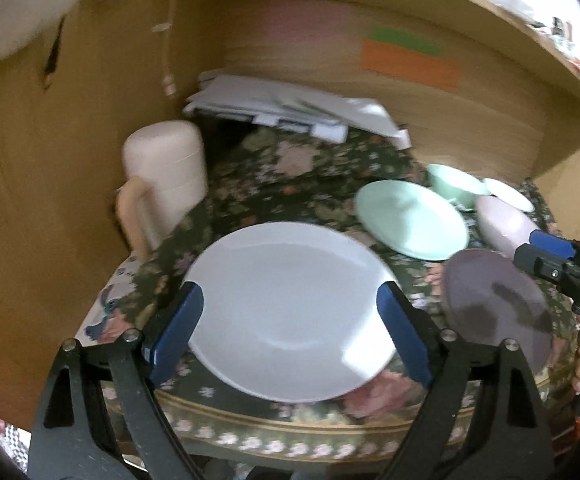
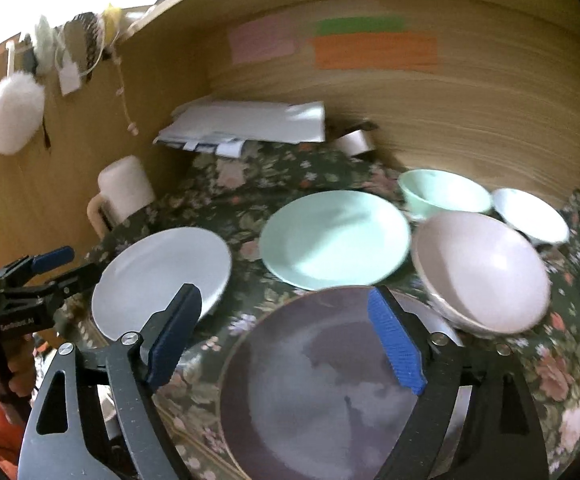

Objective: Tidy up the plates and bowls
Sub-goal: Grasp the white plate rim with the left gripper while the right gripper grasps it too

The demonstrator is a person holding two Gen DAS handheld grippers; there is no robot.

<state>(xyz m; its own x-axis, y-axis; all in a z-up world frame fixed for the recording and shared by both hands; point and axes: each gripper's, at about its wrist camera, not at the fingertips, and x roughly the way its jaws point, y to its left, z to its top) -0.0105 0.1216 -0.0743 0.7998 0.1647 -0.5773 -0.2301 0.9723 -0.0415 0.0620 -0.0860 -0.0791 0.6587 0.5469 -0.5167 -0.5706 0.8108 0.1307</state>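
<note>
Plates and bowls spread loose on the flower-patterned desk, nothing gripped.

A round white plate (image 1: 290,312) lies flat near the desk's front edge, framed by the wide-spread fingers of the left gripper (image 1: 290,332), which are seen above it without pressing on it. A dark purple-grey plate (image 2: 330,384) lies beside it under the equally wide, empty right gripper (image 2: 286,336). Behind are set a mint-green plate (image 2: 334,238), a pale pink bowl (image 2: 486,272), a mint-green bowl (image 2: 446,192) and a small white bowl (image 2: 530,216). Sorting is judged barely begun; a plate's rim must next be pinched for stacking. All three bowls are shown fully only in the right view; the white plate's near rim only in the left.
</note>
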